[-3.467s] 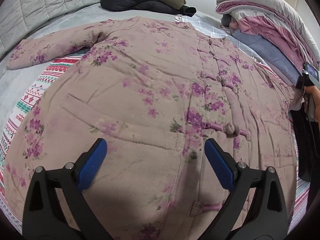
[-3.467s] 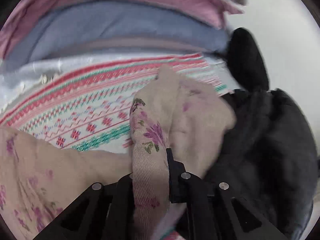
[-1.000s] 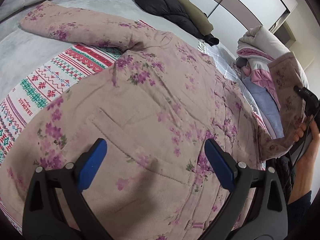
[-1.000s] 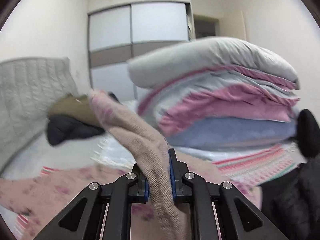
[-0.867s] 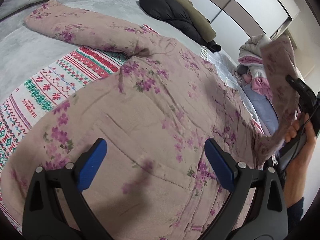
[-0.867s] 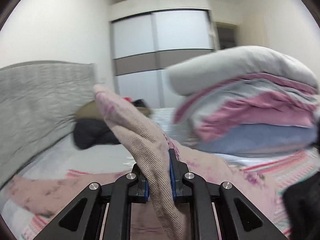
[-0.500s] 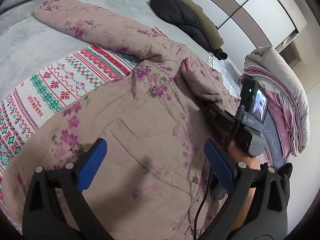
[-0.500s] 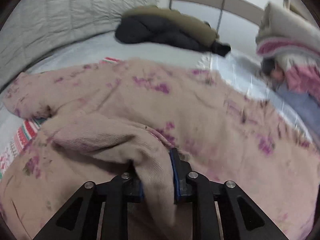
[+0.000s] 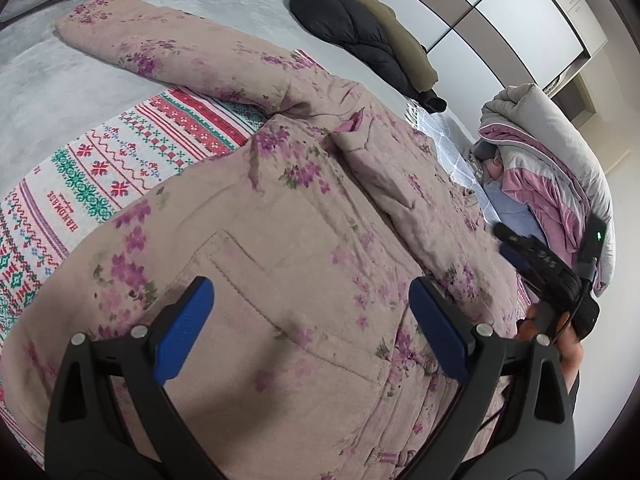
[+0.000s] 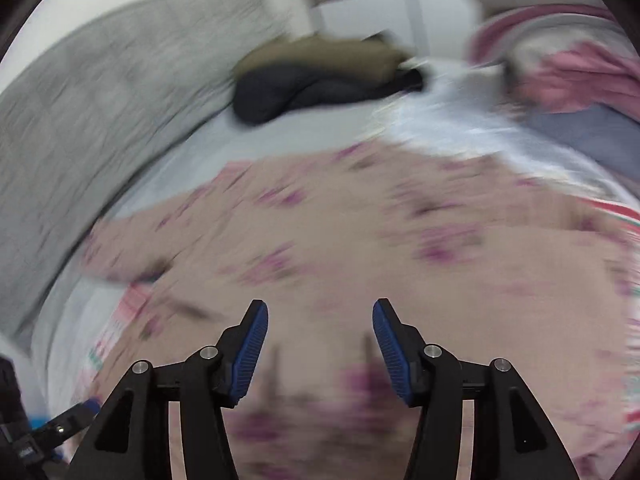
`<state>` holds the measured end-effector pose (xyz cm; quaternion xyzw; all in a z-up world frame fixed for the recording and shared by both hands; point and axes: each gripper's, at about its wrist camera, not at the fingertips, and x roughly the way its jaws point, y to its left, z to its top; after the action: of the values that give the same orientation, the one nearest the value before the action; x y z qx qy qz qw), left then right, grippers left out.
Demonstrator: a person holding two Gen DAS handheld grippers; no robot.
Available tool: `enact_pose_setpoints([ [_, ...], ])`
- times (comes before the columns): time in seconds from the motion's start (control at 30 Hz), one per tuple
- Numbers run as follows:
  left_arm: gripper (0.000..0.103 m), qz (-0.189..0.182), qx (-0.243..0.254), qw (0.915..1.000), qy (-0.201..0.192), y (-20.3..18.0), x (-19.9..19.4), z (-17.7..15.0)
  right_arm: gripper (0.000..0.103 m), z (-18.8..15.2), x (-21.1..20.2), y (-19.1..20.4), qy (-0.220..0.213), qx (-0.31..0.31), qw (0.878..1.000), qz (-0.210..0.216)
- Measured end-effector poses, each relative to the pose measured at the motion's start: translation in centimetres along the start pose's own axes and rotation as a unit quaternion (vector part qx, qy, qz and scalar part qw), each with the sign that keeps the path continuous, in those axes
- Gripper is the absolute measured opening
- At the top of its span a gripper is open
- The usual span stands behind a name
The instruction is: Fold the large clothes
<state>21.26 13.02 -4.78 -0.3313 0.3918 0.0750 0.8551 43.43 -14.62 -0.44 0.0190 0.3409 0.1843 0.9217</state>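
1. To the left of the left gripper (image 9: pixel 312 324), the patterned blanket (image 9: pixel 100 172) carries the word "HANDMADE".
2. The floral jacket (image 9: pixel 288 240) lies flat under both grippers; one sleeve (image 9: pixel 396 184) is folded across it.
3. Left gripper: jaws wide, empty.
4. Right gripper (image 10: pixel 320 340): jaws apart, empty.
5. Far ahead lie a dark coat (image 9: pixel 360 36) and stacked quilts (image 9: pixel 548 160).

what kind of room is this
Most likely a bedroom. The floral jacket is spread on a bed with a padded headboard, folded quilts are stacked at one side, and a sliding-door wardrobe stands behind.
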Motion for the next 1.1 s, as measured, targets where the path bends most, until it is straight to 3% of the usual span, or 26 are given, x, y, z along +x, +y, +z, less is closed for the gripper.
enact_pose_setpoints([
  [0.07,0.098,0.0,0.002,1.0,0.002,-0.2,0.1,-0.1,0.057,0.6,-1.7,-5.7,-0.025,0.075,0.995,-0.065],
  [0.1,0.098,0.0,0.004,1.0,0.003,-0.3,0.2,-0.2,0.057,0.8,-2.7,-10.3,-0.035,0.141,0.985,-0.098],
  [0.2,0.098,0.002,0.013,0.9999,0.005,-0.9,0.5,-0.4,0.057,0.7,-2.9,-18.6,-0.031,0.236,0.961,-0.138],
  [0.27,0.098,0.007,0.024,0.9997,0.004,-1.4,0.8,-0.6,0.057,0.5,-1.5,-21.1,-0.004,0.256,0.958,-0.133],
  [0.37,0.098,0.016,0.039,0.9991,0.006,-2.0,1.1,-0.9,0.051,0.4,0.5,-21.3,0.021,0.261,0.963,-0.068],
  [0.4,0.098,0.018,0.041,0.999,0.007,-2.0,1.2,-1.0,0.05,0.5,0.6,-20.6,0.015,0.246,0.967,-0.066],
  [0.43,0.098,0.019,0.042,0.9989,0.008,-2.1,1.3,-1.1,0.044,0.7,0.8,-20.2,0.012,0.225,0.971,-0.076],
  [0.47,0.098,0.018,0.043,0.9989,0.008,-2.1,1.3,-1.1,0.025,0.9,1.0,-19.4,0.018,0.203,0.975,-0.095],
  [0.5,0.098,0.019,0.045,0.9988,0.008,-2.2,1.4,-1.2,0.018,1.0,1.7,-19.3,0.035,0.182,0.975,-0.125],
  [0.6,0.098,0.024,0.053,0.9983,0.005,-2.3,1.4,-1.3,0.01,0.6,0.6,-21.1,0.016,0.221,0.965,-0.137],
  [0.7,0.098,0.025,0.054,0.9982,0.007,-2.3,1.4,-1.3,0.009,-0.6,-2.7,-23.3,-0.058,0.295,0.945,-0.127],
  [0.73,0.098,0.022,0.051,0.9984,0.007,-2.3,1.4,-1.3,0.009,-1.0,-2.9,-23.7,-0.059,0.302,0.944,-0.118],
  [0.77,0.098,0.018,0.05,0.9986,0.007,-2.4,1.4,-1.3,0.009,-1.3,-1.7,-23.8,-0.031,0.289,0.949,-0.119],
  [0.8,0.098,0.017,0.051,0.9985,0.006,-2.4,1.3,-1.3,0.01,-1.4,0.0,-23.2,0.013,0.254,0.956,-0.148],
  [0.83,0.098,0.017,0.054,0.9984,0.005,-2.6,1.3,-1.4,0.012,-1.6,1.0,-22.4,0.029,0.224,0.958,-0.175],
  [0.93,0.098,0.024,0.065,0.9976,0.005,-2.7,1.3,-1.6,0.022,-1.2,1.1,-20.8,0.017,0.2,0.953,-0.227],
  [1.0,0.098,0.025,0.058,0.998,0.005,-2.5,1.3,-1.5,0.037,-0.6,0.4,-20.5,0.02,0.195,0.948,-0.251],
  [1.1,0.098,0.016,0.036,0.9992,0.004,-1.9,1.1,-0.9,0.039,0.5,-2.9,-18.5,-0.009,0.148,0.943,-0.297],
])
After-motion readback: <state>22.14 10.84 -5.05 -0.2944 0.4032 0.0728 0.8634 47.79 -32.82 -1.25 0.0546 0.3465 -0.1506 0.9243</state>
